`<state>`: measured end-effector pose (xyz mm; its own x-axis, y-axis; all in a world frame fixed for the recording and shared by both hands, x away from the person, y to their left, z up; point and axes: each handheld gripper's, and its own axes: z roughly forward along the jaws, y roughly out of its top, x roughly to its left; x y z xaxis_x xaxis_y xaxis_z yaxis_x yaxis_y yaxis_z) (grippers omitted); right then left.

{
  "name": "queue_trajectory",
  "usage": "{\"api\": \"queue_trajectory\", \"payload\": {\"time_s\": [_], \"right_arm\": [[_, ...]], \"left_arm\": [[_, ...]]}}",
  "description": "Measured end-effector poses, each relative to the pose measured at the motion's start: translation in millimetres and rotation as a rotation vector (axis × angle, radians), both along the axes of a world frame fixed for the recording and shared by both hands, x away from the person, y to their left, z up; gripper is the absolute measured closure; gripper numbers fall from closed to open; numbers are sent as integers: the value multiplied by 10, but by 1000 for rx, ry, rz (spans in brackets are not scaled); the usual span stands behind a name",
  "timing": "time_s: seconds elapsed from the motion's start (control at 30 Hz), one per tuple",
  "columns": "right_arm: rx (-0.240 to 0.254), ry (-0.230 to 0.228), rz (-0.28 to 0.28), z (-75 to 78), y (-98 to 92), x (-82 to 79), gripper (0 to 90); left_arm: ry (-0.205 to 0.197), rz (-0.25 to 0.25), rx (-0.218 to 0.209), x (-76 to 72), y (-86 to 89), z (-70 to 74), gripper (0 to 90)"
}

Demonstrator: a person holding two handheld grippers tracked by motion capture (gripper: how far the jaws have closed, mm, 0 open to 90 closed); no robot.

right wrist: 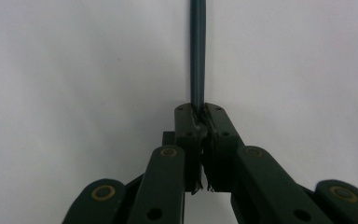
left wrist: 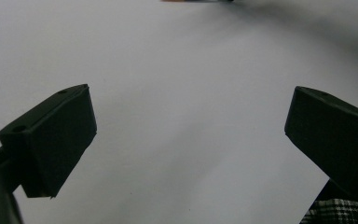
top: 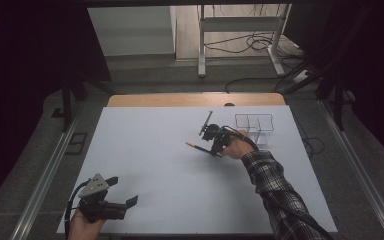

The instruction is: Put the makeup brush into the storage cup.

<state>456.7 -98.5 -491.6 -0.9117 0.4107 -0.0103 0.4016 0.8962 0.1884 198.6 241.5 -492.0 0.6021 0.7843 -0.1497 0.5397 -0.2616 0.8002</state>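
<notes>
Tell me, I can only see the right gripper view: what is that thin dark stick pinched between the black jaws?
Observer: From the high view it looks like a slim dark pencil with an orange tip, clamped near its other end by the right gripper.
Operator: Is anything near it?
Observer: Yes, a clear plastic organiser box with compartments stands just beyond the right gripper on the white table.
Operator: And the other one?
Observer: The left gripper sits at the table's near left corner, jaws wide open, holding nothing.
</notes>
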Motion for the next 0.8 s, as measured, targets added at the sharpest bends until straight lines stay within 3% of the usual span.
{"api": "queue_trajectory", "payload": {"time_s": [0.3, 0.8], "right_arm": [[69, -24, -6, 116, -95, -44, 851], [157, -60, -18, 207, -243, -206, 850]], "left_arm": [[-1, 6, 2, 1, -1, 1, 27], [11, 9, -38, 3, 9, 14, 27]]}}
